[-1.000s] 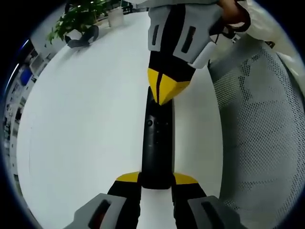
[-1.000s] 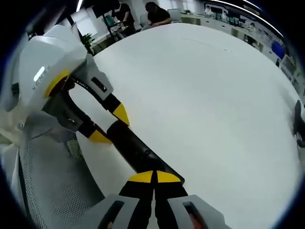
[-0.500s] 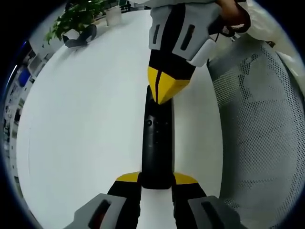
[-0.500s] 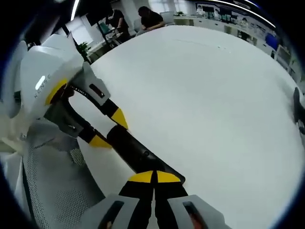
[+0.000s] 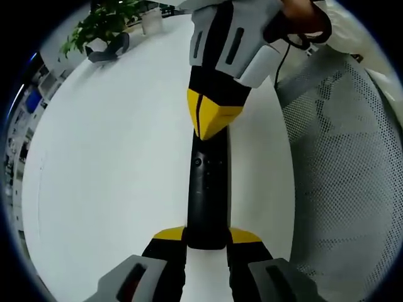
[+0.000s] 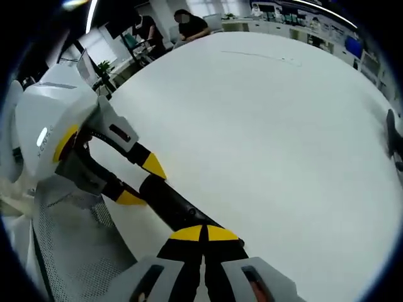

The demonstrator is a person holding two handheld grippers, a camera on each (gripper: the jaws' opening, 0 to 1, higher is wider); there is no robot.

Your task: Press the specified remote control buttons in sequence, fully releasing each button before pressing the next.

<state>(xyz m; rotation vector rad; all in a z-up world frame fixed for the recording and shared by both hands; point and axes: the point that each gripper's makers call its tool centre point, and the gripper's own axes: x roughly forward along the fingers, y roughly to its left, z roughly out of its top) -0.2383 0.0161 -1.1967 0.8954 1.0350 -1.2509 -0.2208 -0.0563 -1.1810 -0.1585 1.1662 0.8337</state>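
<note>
A long black remote (image 5: pixel 206 189) lies lengthwise over the white table (image 5: pixel 113 157), with small round buttons near its middle. My left gripper (image 5: pixel 206 236) is shut on its near end, one yellow tip on each side. From the top of the left gripper view my right gripper (image 5: pixel 206 123) comes down shut, its yellow point over the remote's far end; contact cannot be told. In the right gripper view, my right gripper (image 6: pixel 204 234) is shut above the remote (image 6: pixel 179 207), whose other end sits in the left gripper (image 6: pixel 142 182).
A white mesh chair back (image 5: pixel 340 163) stands beside the table edge, also seen as mesh (image 6: pixel 69 251). A potted plant (image 5: pixel 104 22) and a dark object (image 5: pixel 107 50) sit at the table's far corner. People (image 6: pixel 189 22) sit at the far side.
In the left gripper view the right gripper's shut tip has shifted slightly to the left over the remote's far end. The right gripper view has tilted a little. The remote stays held.
</note>
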